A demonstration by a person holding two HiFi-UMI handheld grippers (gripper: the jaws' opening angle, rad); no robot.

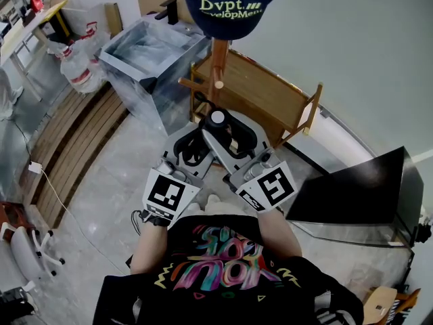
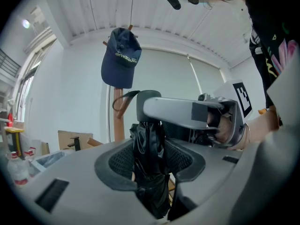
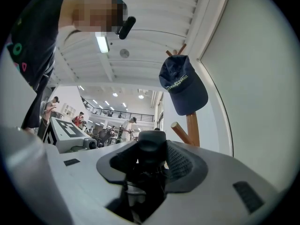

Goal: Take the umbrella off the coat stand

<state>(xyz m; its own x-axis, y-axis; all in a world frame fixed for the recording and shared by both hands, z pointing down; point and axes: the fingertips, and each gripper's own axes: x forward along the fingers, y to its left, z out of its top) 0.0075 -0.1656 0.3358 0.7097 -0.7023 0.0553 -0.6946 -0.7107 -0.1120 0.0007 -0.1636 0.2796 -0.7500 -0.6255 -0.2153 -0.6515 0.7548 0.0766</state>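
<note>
Left gripper [image 2: 150,149] is clamping the folded black canopy of a compact umbrella [image 2: 149,175], its jaws partly closed and the ribbed pads pressing into the fabric from both sides. Right gripper [image 3: 152,162] is gripping the same umbrella higher up, its jaws likewise part-closed around the black handle [image 3: 151,144], and in the left gripper view it is crossing just above the canopy. In the head view, both tools are meeting just in front of the coat stand [image 1: 218,63] and below the navy cap [image 1: 230,5] that is hanging on the stand's top.

The umbrella is standing roughly upright between the two grips, close beside the stand's wooden pole. A thin black strap [image 2: 123,100] is looping out from the umbrella's upper end toward a side peg [image 3: 180,131] of the stand. Whether that loop is still resting over a peg cannot be told from these views.

The doubled hold is probably serving to keep the soft bundle from swinging or sliding. The lower grip is steadying the canopy, while the upper one is controlling the end that carries the strap. Judged from this arrangement, the removal is under way but not finished, since the umbrella is still sitting beside the pole. The main risk appears to be the strap snagging on a peg, or the cap being knocked.
</note>
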